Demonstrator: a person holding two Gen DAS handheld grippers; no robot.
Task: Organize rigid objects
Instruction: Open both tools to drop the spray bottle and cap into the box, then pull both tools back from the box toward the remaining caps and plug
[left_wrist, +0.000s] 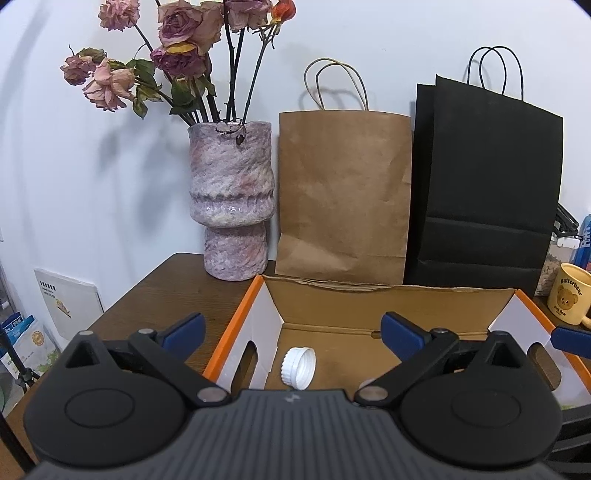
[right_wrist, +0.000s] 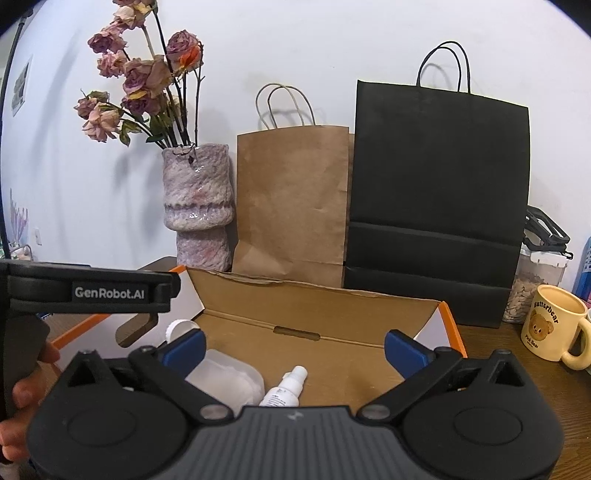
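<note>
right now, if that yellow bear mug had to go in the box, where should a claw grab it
Grip the yellow bear mug across its rim and wall, coming from above. It stands upright with its mouth open, and its handle points right, away from the cardboard box, so the wall is probably the easier hold.

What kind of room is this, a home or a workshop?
Probably a home: a wooden table against a white wall holds a vase of dried roses, paper shopping bags and a Butterbear mug.
</note>
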